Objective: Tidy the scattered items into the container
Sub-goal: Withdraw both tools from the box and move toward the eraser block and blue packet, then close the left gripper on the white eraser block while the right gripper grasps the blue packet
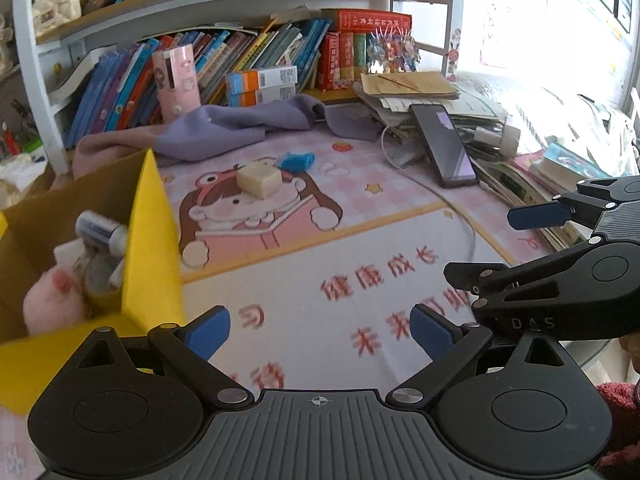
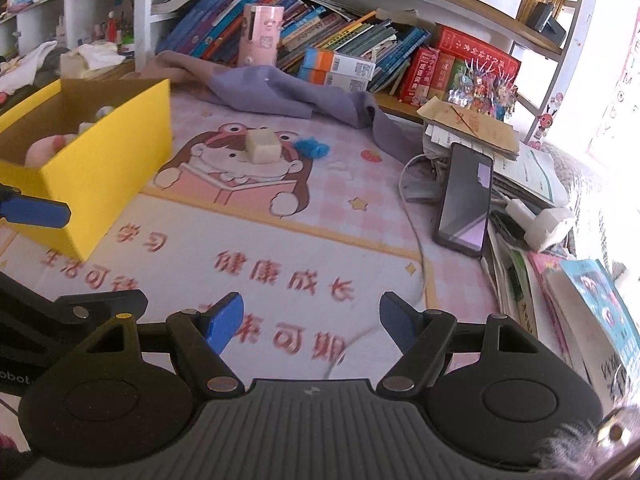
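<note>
A yellow cardboard box [image 1: 150, 240] stands at the left of the pink cartoon mat; it also shows in the right wrist view [image 2: 112, 160]. It holds a pink plush [image 1: 52, 300], a small bottle [image 1: 102, 232] and other bits. A cream cube [image 1: 259, 179] [image 2: 262, 146] and a small blue fuzzy item [image 1: 297, 160] [image 2: 312, 148] lie on the mat's middle. My left gripper [image 1: 320, 330] is open and empty beside the box. My right gripper [image 2: 312, 320] is open and empty over the mat's near part; it also shows at the right of the left wrist view [image 1: 532, 214].
A purple cloth [image 1: 240, 128] lies at the back. A black phone [image 2: 466, 200] leans on a stack of papers and books [image 2: 540, 184] at the right, with a white cable [image 2: 416, 240] running across the mat. Bookshelves [image 1: 240, 56] and a pink cylinder [image 1: 178, 80] stand behind.
</note>
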Motion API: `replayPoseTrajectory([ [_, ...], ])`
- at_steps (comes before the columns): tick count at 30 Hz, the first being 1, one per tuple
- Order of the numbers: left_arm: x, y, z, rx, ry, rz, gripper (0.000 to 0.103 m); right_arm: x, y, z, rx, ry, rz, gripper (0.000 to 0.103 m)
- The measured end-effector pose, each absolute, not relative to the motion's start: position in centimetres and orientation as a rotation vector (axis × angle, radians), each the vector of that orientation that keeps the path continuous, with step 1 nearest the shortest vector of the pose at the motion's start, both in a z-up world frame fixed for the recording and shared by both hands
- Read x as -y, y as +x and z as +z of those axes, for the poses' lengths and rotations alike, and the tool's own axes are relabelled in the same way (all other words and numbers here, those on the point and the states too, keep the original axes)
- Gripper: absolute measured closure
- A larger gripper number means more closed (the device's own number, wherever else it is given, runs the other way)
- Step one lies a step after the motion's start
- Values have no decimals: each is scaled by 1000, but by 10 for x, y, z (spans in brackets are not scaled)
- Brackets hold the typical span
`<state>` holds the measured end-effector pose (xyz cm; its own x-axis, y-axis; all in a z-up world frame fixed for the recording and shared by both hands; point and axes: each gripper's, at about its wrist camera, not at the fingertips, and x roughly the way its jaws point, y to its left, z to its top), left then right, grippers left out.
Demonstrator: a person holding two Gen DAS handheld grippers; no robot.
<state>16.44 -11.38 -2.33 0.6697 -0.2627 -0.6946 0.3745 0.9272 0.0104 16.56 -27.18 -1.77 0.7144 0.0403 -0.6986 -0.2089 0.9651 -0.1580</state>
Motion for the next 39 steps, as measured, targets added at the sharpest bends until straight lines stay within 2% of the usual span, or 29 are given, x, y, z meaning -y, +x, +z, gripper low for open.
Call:
replayPoseTrajectory([
  [20,154,271,-17,-760,194,-180,5,316,292,-24,-743,-142,272,31],
  [27,159,318,-29,-782,151,-93,5,319,357,-28,-737,-127,322,32],
  [33,174,357,-47,-777,261,-50,5,307,406,-40,-705,-172,440,33],
  [39,181,389,-63,-782,259,-42,6,292,458,-60,-748,-206,513,36],
])
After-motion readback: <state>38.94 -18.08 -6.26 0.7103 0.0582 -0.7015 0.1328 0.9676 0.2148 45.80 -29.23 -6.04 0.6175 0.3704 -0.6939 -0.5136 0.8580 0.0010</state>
